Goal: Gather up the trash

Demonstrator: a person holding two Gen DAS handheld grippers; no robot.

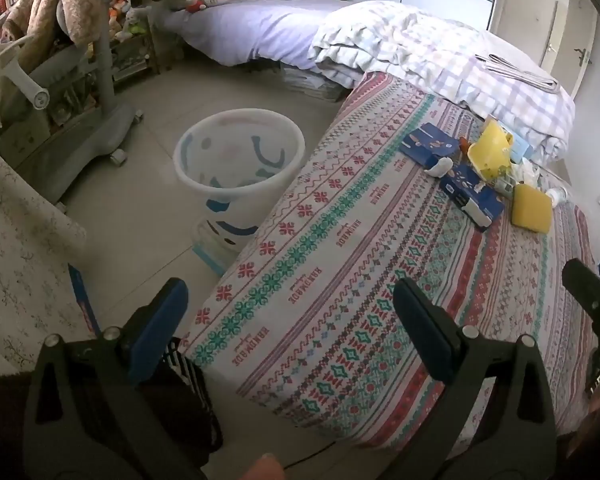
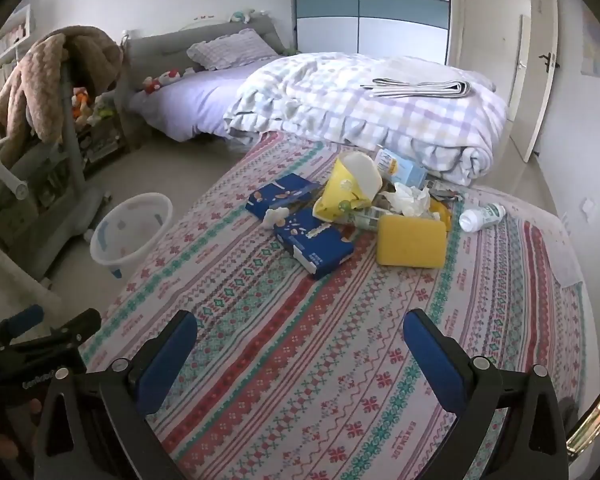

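A heap of trash lies on the patterned bedcover (image 2: 300, 320): two blue boxes (image 2: 314, 242) (image 2: 282, 196), a yellow sponge (image 2: 412, 246), a yellow paper cup (image 2: 346, 190), crumpled white tissue (image 2: 408, 200) and a small white bottle (image 2: 482, 216). The same heap shows at the right of the left wrist view, with a blue box (image 1: 472, 198) and the sponge (image 1: 532, 208). A white bin (image 1: 238, 168) (image 2: 130, 228) stands on the floor beside the bed. My left gripper (image 1: 290, 320) is open over the bed's corner. My right gripper (image 2: 300, 344) is open above the cover, short of the heap.
A folded checked quilt (image 2: 380, 116) lies behind the heap, with a folded cloth (image 2: 420, 88) on top. A grey wheeled stand (image 1: 100, 92) draped with a brown blanket stands left of the bin. A second bed (image 1: 252, 28), a wardrobe and a door are at the back.
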